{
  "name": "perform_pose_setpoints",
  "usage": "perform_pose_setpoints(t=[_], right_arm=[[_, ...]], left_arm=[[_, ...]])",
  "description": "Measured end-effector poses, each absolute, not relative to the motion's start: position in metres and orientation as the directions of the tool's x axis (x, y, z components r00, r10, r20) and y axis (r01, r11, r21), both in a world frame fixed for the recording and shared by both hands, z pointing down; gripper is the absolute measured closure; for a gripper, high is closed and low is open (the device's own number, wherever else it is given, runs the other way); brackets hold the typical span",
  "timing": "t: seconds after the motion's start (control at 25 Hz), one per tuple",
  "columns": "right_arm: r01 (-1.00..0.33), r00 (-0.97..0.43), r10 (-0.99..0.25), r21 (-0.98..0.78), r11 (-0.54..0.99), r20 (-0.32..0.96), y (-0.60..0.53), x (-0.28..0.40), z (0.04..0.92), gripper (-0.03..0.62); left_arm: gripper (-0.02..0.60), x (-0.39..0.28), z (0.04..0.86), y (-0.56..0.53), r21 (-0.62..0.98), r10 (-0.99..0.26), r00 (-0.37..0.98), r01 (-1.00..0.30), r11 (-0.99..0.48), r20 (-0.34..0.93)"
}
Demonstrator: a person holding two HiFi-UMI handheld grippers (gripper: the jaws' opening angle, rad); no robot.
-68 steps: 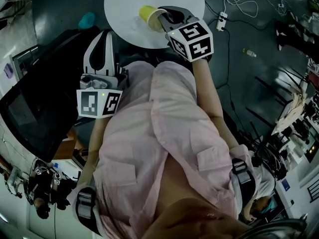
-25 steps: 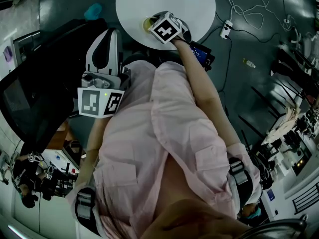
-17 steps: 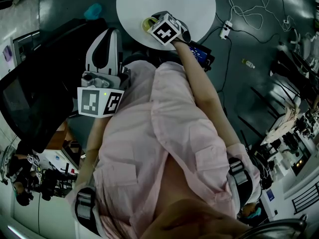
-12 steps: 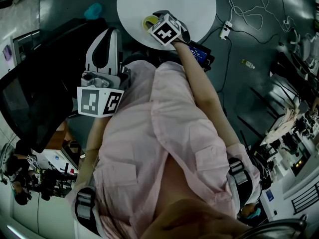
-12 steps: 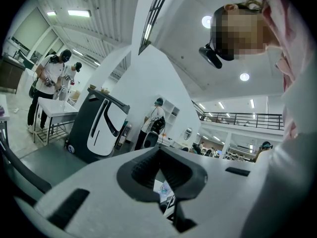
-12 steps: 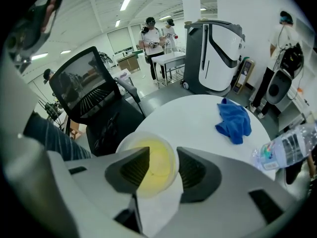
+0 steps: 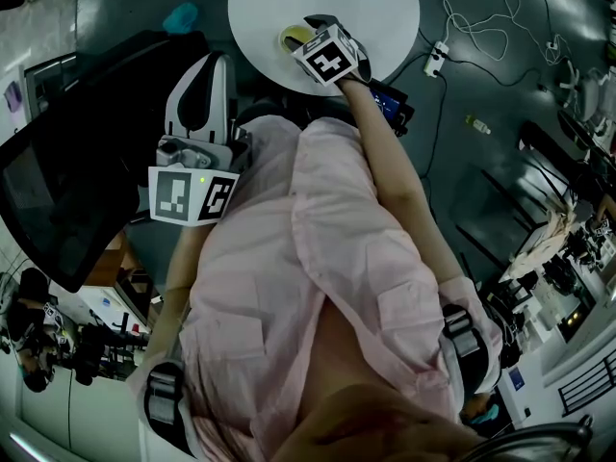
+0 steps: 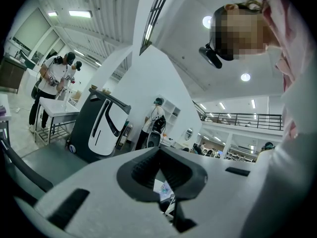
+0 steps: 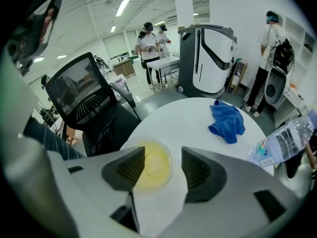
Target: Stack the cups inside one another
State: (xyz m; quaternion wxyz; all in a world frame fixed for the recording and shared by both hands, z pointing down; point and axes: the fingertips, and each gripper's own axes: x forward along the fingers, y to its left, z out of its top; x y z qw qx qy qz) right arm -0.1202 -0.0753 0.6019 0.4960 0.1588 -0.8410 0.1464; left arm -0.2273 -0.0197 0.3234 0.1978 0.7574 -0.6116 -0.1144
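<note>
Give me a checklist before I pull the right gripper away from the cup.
1. Right gripper jaws apart, just been opening: ok.
2. Yellow cup between them, not gripped: ok.
3. Cup upright on table: ok.
4. Cup nested in another: cannot tell.
5. Cloth and bottle away from cup: ok.
6. Left gripper shut, empty: ok.

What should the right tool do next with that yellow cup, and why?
Probably lift the right gripper up and away. Its fingers have just been opening and now stand wide, the yellow cup sits ungripped between them on the table, so the placing looks done.
</note>
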Motion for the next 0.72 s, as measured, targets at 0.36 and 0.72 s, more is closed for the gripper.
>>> perform_pose_setpoints(t=[0.36,0.72], right_arm=[[-0.430,-0.476,-0.172,-0.058,0.901,0.863,-0.082,-0.127,0.593,0.382],[-0.466,-0.501,-0.241,-0.024,0.884,0.831,-0.091,-0.128,0.576,0.395]], left_arm=[[0.566,-0.230,0.323,-0.017,0.438,-0.973,0.219,-0.883,-0.168,0.068],[0.566,-0.227,0.322,-0.017,0.435,-0.972,0.224,-0.883,-0.174,0.067]])
